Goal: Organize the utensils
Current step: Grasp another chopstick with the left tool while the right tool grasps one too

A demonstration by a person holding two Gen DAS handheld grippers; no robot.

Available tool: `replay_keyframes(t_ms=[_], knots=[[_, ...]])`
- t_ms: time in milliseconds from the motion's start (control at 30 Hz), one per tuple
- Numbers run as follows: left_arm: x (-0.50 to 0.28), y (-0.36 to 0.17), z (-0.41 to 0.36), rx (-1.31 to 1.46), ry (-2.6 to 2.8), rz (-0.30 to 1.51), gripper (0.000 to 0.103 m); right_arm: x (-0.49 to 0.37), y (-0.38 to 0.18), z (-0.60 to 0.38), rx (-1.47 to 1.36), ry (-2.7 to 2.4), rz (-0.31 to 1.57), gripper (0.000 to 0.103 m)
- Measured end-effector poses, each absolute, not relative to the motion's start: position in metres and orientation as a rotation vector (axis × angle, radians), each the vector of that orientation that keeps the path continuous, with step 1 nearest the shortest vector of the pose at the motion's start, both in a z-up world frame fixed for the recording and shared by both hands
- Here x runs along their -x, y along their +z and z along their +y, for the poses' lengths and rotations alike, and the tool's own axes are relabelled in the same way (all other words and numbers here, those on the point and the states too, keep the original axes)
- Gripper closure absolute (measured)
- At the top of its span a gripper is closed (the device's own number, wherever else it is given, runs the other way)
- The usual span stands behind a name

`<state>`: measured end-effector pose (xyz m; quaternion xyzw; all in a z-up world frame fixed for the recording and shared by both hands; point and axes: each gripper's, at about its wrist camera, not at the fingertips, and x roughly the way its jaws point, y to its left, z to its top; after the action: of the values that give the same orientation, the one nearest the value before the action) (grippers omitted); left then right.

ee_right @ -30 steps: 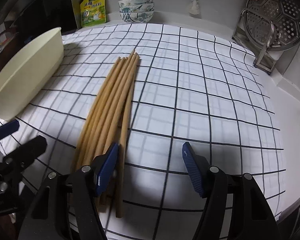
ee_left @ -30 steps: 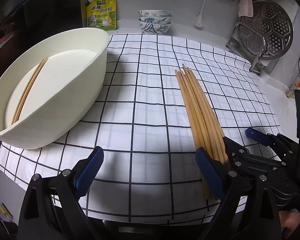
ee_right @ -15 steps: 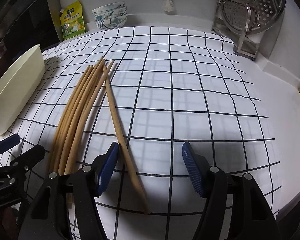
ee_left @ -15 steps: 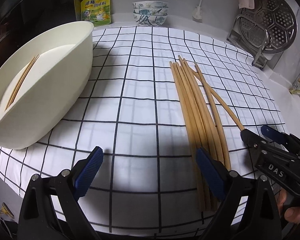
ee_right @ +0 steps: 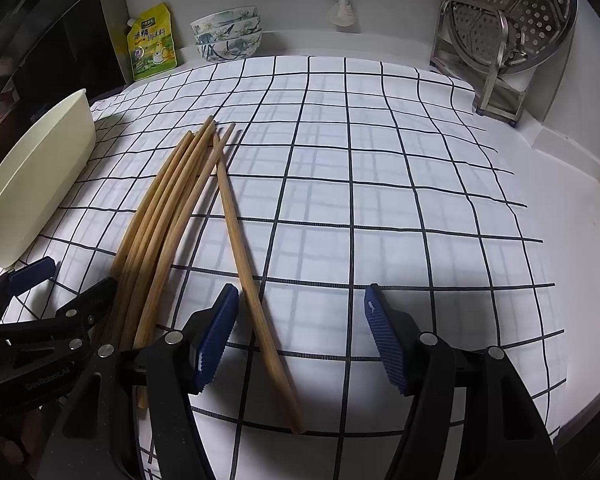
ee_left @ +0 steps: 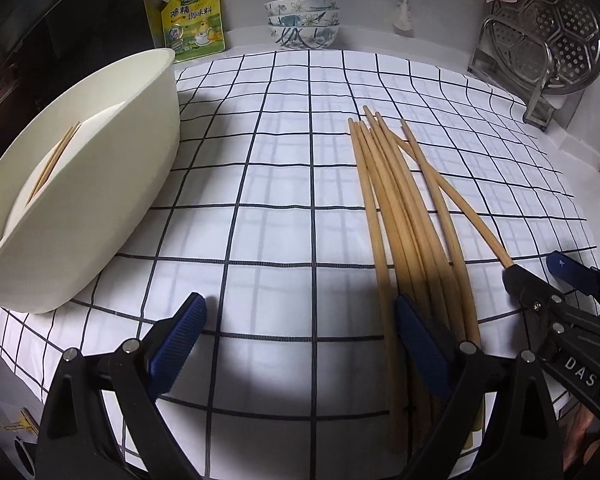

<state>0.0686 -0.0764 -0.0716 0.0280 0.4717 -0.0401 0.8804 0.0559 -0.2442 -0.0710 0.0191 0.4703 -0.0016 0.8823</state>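
Several wooden chopsticks [ee_left: 404, 216] lie in a bundle on the checked cloth [ee_left: 284, 184]; the bundle also shows in the right wrist view [ee_right: 168, 208]. One chopstick [ee_right: 244, 256] lies apart, angled across the bundle's far end, its near end between my right gripper's open jaws. My right gripper [ee_right: 300, 340] is open and empty. My left gripper [ee_left: 300, 340] is open and empty, its right finger [ee_left: 420, 344] over the bundle's near ends. A cream oval tub [ee_left: 80, 184] at the left holds two chopsticks [ee_left: 52, 160].
A yellow seasoning pouch [ee_left: 192, 20] and stacked patterned bowls [ee_left: 304, 20] stand at the back wall. A metal steamer rack [ee_left: 548, 36] stands at the back right. The cloth's near edge hangs off the counter.
One chopstick has been swung out of the bundle to the right. My right gripper has shifted right with it, so the chopstick now lies between its open jaws.
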Motion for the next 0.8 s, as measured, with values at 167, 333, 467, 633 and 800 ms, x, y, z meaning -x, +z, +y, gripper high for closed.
replay_keyframes(t_ms=[167,333,467,633,800], knots=[[-0.071,-0.069,-0.076,-0.056,-0.105,0.974,0.031,-0.065,-0.072,-0.233,0.007,0.011,0.981,0.04],[-0.076,-0.067,-0.079,-0.053,-0.114,0.974,0.047,-0.075,-0.073,-0.223,0.03,0.039,0.964,0.041],[-0.078,-0.065,-0.08,-0.041,-0.12,0.97,0.064,-0.076,-0.072,-0.221,0.024,0.06,0.947,0.057],[-0.078,-0.064,-0.084,-0.039,-0.149,0.971,0.095,-0.078,-0.07,-0.216,0.043,0.064,0.938,0.092],[-0.078,-0.063,-0.082,-0.021,-0.169,0.986,0.096,-0.077,-0.07,-0.227,-0.02,0.074,0.937,0.096]])
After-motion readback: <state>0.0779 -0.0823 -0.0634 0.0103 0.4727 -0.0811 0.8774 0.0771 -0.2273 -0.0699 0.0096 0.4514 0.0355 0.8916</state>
